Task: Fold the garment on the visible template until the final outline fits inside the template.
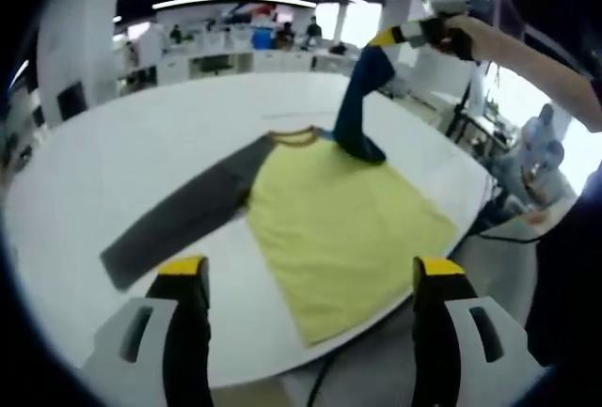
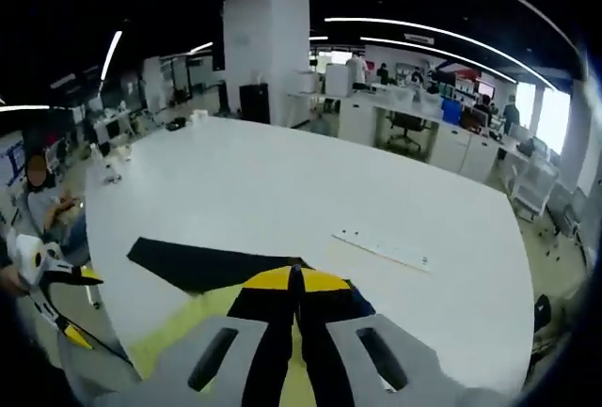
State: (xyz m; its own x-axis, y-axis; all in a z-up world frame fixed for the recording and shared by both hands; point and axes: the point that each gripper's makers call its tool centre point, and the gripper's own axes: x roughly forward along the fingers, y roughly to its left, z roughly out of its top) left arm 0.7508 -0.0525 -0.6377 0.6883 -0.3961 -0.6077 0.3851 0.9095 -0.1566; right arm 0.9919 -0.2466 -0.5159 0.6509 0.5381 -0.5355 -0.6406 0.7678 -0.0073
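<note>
My left gripper (image 1: 310, 280) hangs over the near edge of the white worktop (image 1: 113, 158), its two yellow-tipped jaws spread wide apart with nothing between them. Ahead of it the raglan shirt (image 1: 343, 228) lies spread on the worktop, yellow body flat, its hem close to the near edge. One dark grey sleeve (image 1: 183, 219) stretches out flat toward the left of the left gripper view, and the brownish collar (image 1: 296, 136) sits at the far end of the body.

My right gripper (image 1: 414, 33) is raised above the far side of the shirt, jaws pinched together on the end of the dark blue sleeve (image 1: 362, 106), which rises in a steep column from the shoulder up to it.

In the right gripper view the same jaws (image 2: 296, 285) are pressed together, with yellow cloth just below them and the grey sleeve (image 2: 207, 261) lying flat beyond. A white ruler-like strip (image 2: 386, 249) lies on the bare worktop (image 2: 282, 172), well apart from the shirt. My left gripper (image 2: 61, 304) shows at the left edge.
</note>
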